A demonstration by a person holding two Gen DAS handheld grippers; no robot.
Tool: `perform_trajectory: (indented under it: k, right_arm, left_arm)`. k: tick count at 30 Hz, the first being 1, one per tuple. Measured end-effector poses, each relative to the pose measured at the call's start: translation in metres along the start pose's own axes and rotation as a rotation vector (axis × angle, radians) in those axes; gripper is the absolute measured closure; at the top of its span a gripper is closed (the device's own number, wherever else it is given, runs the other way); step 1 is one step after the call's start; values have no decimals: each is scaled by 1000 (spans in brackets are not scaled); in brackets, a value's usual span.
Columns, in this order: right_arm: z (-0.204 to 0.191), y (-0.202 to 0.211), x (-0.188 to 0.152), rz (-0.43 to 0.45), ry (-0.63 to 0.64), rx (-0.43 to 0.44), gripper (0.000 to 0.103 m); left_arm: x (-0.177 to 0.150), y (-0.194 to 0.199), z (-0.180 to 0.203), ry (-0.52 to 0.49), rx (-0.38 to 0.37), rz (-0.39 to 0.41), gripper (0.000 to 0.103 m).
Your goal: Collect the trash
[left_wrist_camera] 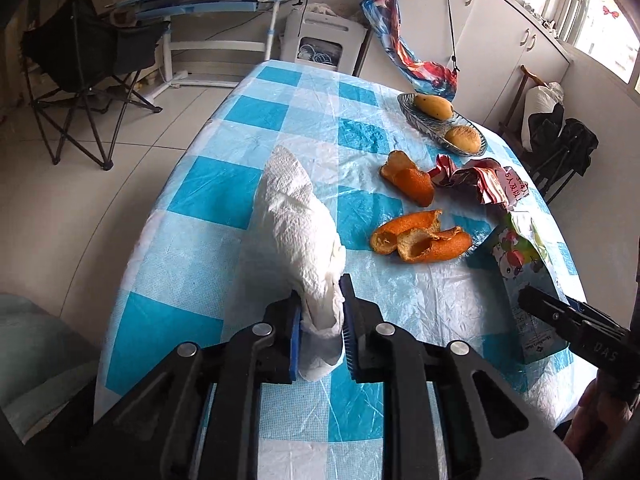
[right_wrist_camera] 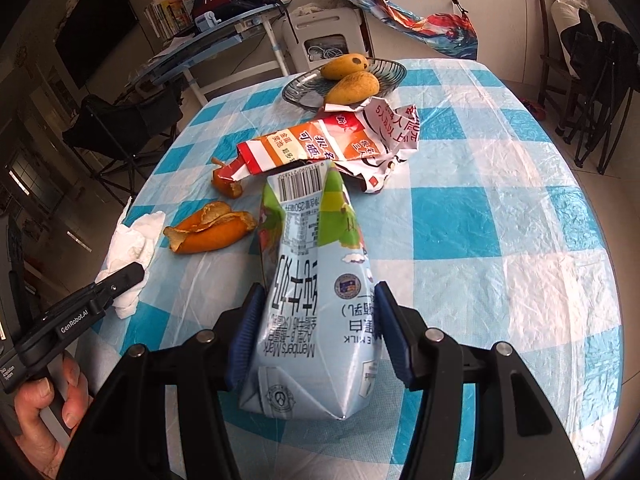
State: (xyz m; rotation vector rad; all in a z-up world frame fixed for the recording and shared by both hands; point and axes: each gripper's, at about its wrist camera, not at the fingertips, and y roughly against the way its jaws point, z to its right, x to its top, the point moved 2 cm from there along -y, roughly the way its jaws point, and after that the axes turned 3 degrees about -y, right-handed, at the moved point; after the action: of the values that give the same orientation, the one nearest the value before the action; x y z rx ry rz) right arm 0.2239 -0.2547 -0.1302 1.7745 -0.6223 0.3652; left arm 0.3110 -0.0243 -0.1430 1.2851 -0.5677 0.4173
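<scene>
Much of the scene is getting cut off: in the left wrist view the milk carton (left_wrist_camera: 520,256) is running out under the right claw (left_wrist_camera: 568,312) at the frame's edge, and the crumpled red wrapper (left_wrist_camera: 480,182) is too creased to read. In the right wrist view one orange peel (right_wrist_camera: 226,184) is lying half hidden behind that wrapper (right_wrist_camera: 320,144), and the hand (right_wrist_camera: 44,412) gripping the left tool is showing only its fingers at the corner.

The white paper towel (left_wrist_camera: 296,224) is sitting between the pads of the left claw (left_wrist_camera: 320,332), which are pinching its near end (the far end is sticking up and away over the checked surface (left_wrist_camera: 224,192)). The right claw (right_wrist_camera: 316,332) is clamping the carton (right_wrist_camera: 312,280) by its flanks, base toward the camera.

Both claws are pointing steeply down at the surface. Two more peels (left_wrist_camera: 420,236) are lying loose to the right of the towel, and a glass dish (left_wrist_camera: 440,128) with two mangoes (right_wrist_camera: 348,80) is standing at the far side.
</scene>
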Motion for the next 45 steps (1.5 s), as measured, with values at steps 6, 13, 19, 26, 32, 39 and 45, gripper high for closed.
perform_trajectory:
  k: [6, 13, 19, 26, 32, 39, 45]
  right_arm:
    - [4, 2, -3, -5, -22, 10, 48]
    - [5, 4, -5, -2, -31, 10, 47]
    - [4, 3, -6, 0, -27, 17, 44]
    - [7, 3, -4, 6, -40, 46, 44]
    - [11, 2, -1, 7, -80, 80, 42]
    - [13, 4, -3, 6, -95, 102, 42]
    - [12, 4, -3, 9, -96, 99, 40]
  left_arm:
    - [-5, 10, -6, -6, 22, -21, 73]
    - [-9, 64, 5, -155, 206, 176, 41]
    - [15, 45, 79, -462, 41, 179, 41]
    - [36, -24, 90, -424, -40, -4, 41]
    - [30, -18, 79, -305, -251, -112, 43]
    - [41, -14, 83, -360, -137, -69, 43]
    - [37, -35, 99, -378, -167, -144, 43]
